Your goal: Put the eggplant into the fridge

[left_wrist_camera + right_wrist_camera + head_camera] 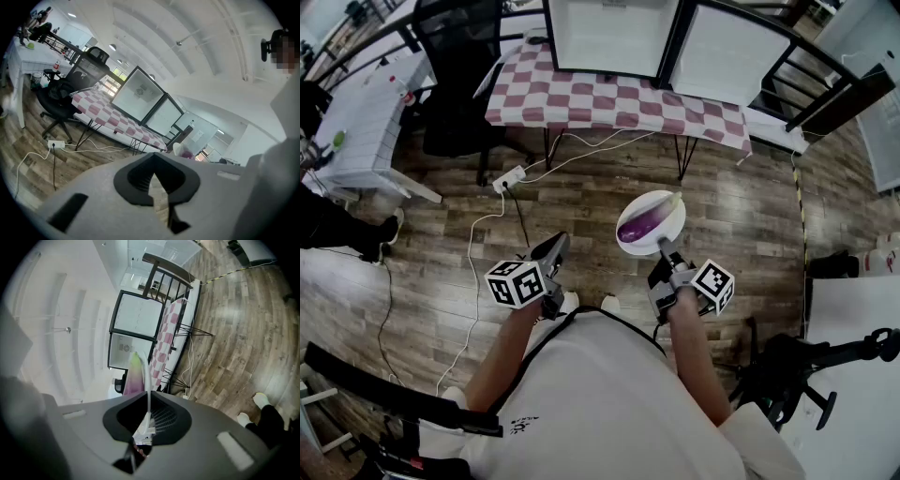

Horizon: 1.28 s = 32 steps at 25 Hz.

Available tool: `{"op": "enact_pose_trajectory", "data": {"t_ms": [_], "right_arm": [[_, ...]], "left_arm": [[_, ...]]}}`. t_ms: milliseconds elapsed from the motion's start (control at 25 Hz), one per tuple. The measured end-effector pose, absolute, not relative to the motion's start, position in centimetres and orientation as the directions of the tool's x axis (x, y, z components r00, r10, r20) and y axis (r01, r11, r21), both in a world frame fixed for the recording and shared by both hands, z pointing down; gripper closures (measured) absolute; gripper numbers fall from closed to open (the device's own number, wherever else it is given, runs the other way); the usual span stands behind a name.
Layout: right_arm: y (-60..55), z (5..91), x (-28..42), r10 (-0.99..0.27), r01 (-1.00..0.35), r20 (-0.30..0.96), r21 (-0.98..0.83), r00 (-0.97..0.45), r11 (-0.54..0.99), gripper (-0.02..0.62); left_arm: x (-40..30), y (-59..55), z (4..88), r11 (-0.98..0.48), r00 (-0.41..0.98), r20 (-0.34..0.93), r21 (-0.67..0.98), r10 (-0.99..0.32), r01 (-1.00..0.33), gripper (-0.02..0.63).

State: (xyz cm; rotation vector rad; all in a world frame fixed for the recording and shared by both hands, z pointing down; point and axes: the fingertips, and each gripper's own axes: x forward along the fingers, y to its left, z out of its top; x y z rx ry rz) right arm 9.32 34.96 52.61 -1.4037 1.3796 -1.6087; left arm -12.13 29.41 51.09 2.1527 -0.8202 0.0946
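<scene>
A table covered with a maroon-and-white checked cloth (619, 98) was seen ahead across the brown wood-plank floor (750, 216). On it, two black-framed boxes with white fronts (614, 33) were set side by side. A black office chair (459, 75) was parked by the table's left end. A white power strip (508, 178) with its cables was laid on the floor between the person and the table. A white side table (356, 122) was placed at the far left.

From the head view, the round white plate (670, 208) was seen face-on, with the glossy purple eggplant (639, 225) laid across it, its green stem pointed toward the checked table. In the right gripper view the same plate was reduced to a thin white edge (146, 380), with the eggplant (133, 378) bulging to its left. In the left gripper view the eggplant (188, 153) was only a small pink patch at the far end of the table.

The right tongs (661, 251) were clamped on the plate's near rim, so the eggplant was carried just beyond their tips without being touched by them. The left tongs (553, 251) were held closed and empty, well apart from the plate, to its left.
</scene>
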Motion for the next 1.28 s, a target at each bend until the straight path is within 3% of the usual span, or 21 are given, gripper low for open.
{"op": "enact_pose_trajectory", "data": {"t_ms": [1280], "right_arm": [[34.8, 52.8, 10.6, -0.902, -0.182, 0.316, -0.945, -0.294, -0.272, 0.569]], "left_arm": [[-11.3, 29.7, 51.4, -0.445, 0.768, 0.341, 0.659, -0.541, -0.606, 0.606]]}}
